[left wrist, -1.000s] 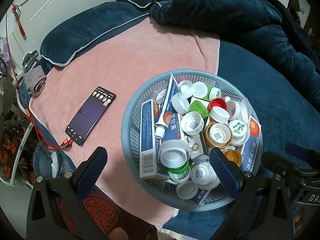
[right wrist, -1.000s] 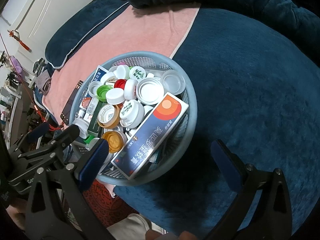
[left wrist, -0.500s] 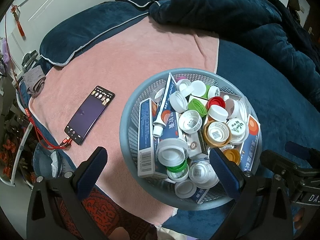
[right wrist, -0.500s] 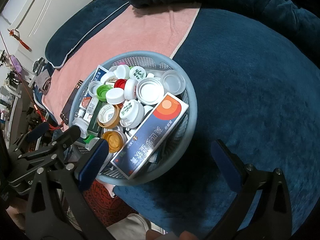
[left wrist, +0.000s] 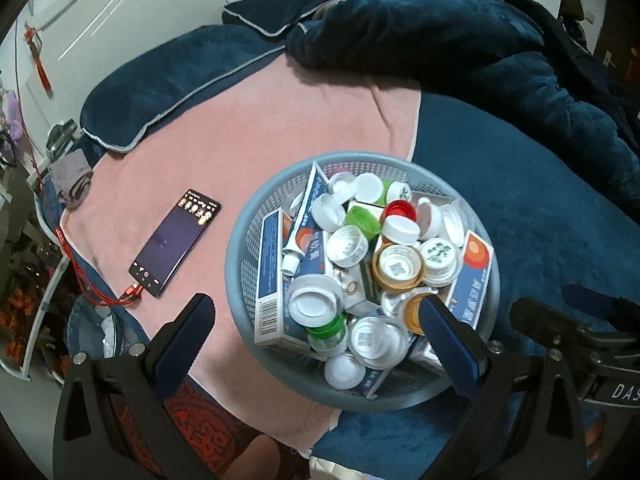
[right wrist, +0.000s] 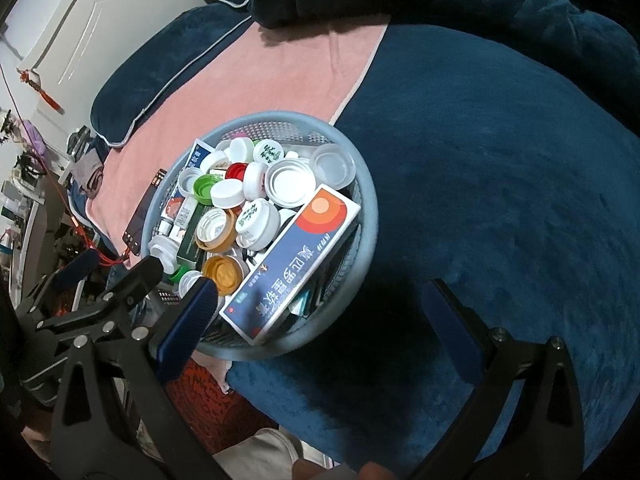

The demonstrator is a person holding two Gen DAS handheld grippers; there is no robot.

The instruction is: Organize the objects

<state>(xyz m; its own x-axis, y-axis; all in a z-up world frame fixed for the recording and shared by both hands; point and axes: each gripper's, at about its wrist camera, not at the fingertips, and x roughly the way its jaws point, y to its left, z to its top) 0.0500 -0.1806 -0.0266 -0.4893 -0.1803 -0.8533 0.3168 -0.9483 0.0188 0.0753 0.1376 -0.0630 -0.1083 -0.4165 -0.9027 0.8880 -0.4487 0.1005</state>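
A round grey mesh basket (left wrist: pixel 240 248) sits on the bed, heaped with several bottle caps, blue ointment boxes and a tube. It also shows in the right wrist view (right wrist: pixel 370 216). A large blue box with an orange circle (right wrist: pixel 292 268) lies on top at its right side. My left gripper (left wrist: pixel 320 320) is open and empty, hovering above the basket's near edge. My right gripper (right wrist: pixel 320 312) is open and empty, above the basket's near right rim. The right gripper's body shows in the left wrist view (left wrist: pixel 576 336).
A black phone (left wrist: pixel 176 242) on a red cable lies on the pink towel (left wrist: pixel 248 120) left of the basket. A dark blue blanket (right wrist: pixel 500 168) covers the bed's right side. Pillows and a bunched quilt (left wrist: pixel 460 36) lie at the back. Clutter lines the left bedside.
The basket sits slightly further left and lower in the left wrist view, so that gripper has drifted a little. The right wrist view is nearly unchanged. Both grippers stay open.
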